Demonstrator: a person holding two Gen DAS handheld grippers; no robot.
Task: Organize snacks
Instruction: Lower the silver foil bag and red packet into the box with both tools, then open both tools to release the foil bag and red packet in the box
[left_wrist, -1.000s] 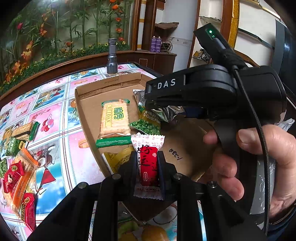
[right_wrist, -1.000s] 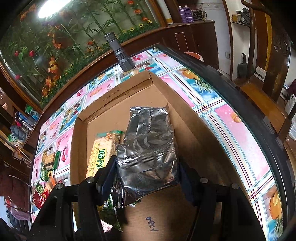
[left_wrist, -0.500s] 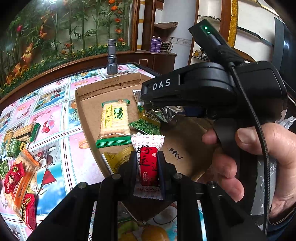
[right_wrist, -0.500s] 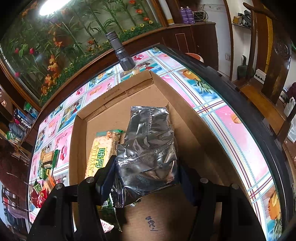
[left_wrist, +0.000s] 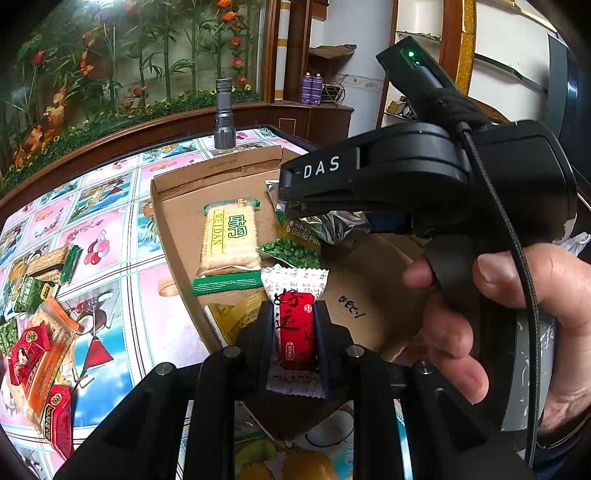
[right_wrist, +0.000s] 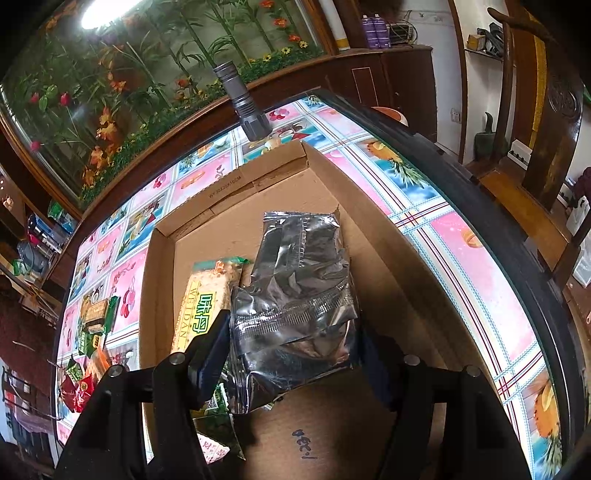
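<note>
Snacks are going into the shallow brown cardboard box (right_wrist: 325, 192) on the table, and both tongs are poised over it. The right gripper (right_wrist: 291, 343) is just now easing its jaws apart around the crinkled silver foil pouch (right_wrist: 295, 295); a moment ago the pads were pressed closer against the pouch, and now the gap is widening, though the bag is still sitting between the fingers (right_wrist: 212, 345). The pouch is lying over the box floor, its lower edge on top of a green pea packet (left_wrist: 291, 251). To my eye this is the letting-go of a placement, so that snack is as good as delivered.

The left gripper (left_wrist: 295, 332) is not changing at all: it is clenched tight on a small red-and-white wrapped candy (left_wrist: 295, 325), holding it above the near end of the box, ready to go in next.

Beside the pouch, a yellow-green WEIDAN biscuit pack (left_wrist: 229, 236) is already lying flat in the box. Further out, on the bright fruit-patterned tablecloth (left_wrist: 110, 240), several red and green packets (left_wrist: 33, 350) are still waiting. A grey metal flashlight (left_wrist: 224, 114) is standing upright just behind the box.
</note>
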